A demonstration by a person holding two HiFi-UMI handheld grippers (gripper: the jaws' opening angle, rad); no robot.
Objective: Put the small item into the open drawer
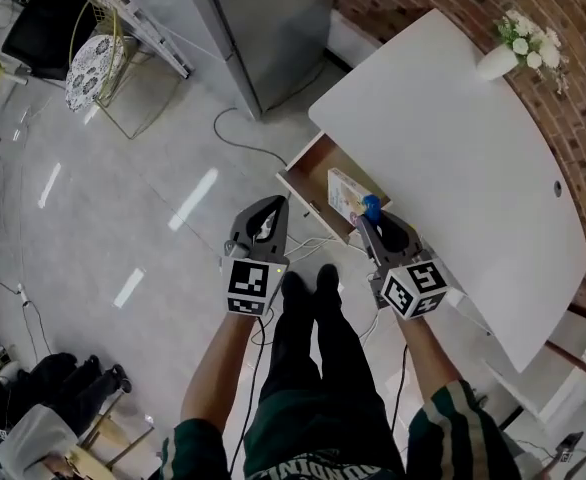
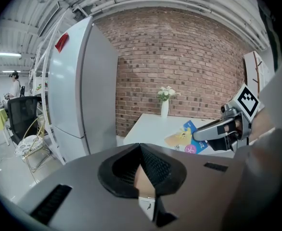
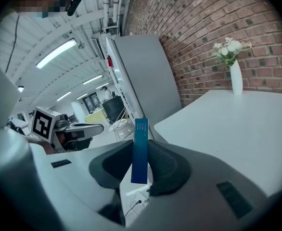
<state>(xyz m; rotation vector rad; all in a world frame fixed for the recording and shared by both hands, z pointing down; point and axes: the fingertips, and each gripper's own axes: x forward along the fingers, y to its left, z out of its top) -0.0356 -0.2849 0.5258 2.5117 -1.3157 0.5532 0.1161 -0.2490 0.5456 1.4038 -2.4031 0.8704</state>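
Note:
The small item is a flat blue pack (image 3: 141, 131), standing upright between the pads of my right gripper (image 3: 141, 147), which is shut on it. In the head view the right gripper (image 1: 374, 218) holds the blue pack (image 1: 371, 206) just at the near edge of the open wooden drawer (image 1: 311, 173) under the white table (image 1: 453, 148). A cream and blue box (image 1: 347, 195) lies inside the drawer. My left gripper (image 1: 271, 208) hovers to the left of the drawer, above the floor. Its jaws (image 2: 141, 150) meet at the tips with nothing between them.
A white vase of flowers (image 1: 513, 50) stands at the table's far corner by the brick wall. A grey cabinet (image 1: 268, 18) rises beyond the drawer, with a cable (image 1: 235, 133) on the floor near it. A wire chair (image 1: 98, 63) is at far left. The person's legs (image 1: 313, 328) are below the grippers.

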